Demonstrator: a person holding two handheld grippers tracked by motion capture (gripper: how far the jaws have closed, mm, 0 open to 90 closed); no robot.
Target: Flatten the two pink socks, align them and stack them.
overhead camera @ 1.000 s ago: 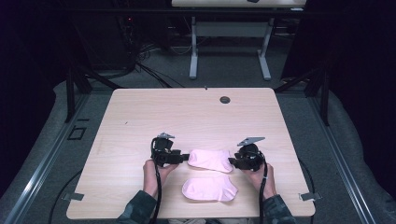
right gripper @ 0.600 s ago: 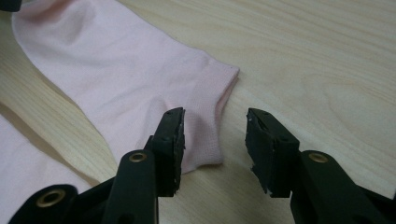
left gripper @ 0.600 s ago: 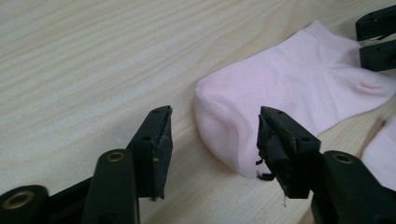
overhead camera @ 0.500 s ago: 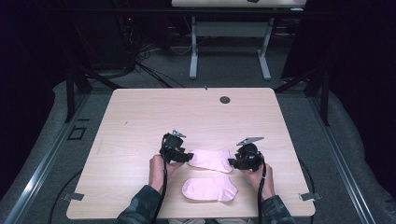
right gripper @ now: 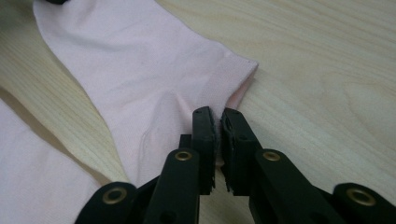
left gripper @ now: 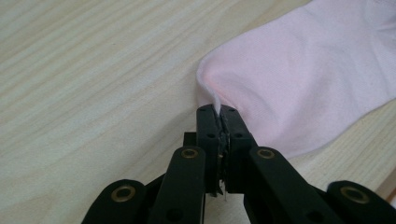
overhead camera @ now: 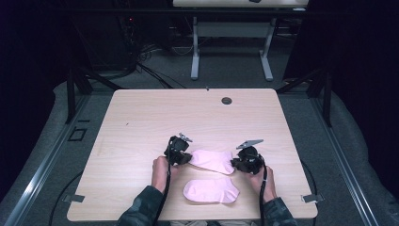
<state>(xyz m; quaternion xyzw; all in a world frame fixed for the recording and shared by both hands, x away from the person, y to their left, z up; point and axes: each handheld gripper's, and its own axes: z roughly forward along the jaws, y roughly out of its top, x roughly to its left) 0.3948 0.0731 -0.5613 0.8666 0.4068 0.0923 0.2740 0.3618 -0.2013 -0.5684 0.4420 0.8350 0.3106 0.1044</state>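
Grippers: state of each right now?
Left gripper: closed, pinching one end of the far pink sock.
Right gripper: closed, pinching that sock's other end.

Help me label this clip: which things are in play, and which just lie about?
In play:
left gripper
right gripper
far pink sock, pinched at both ends

Lying about:
near pink sock
table, with its grommet hole
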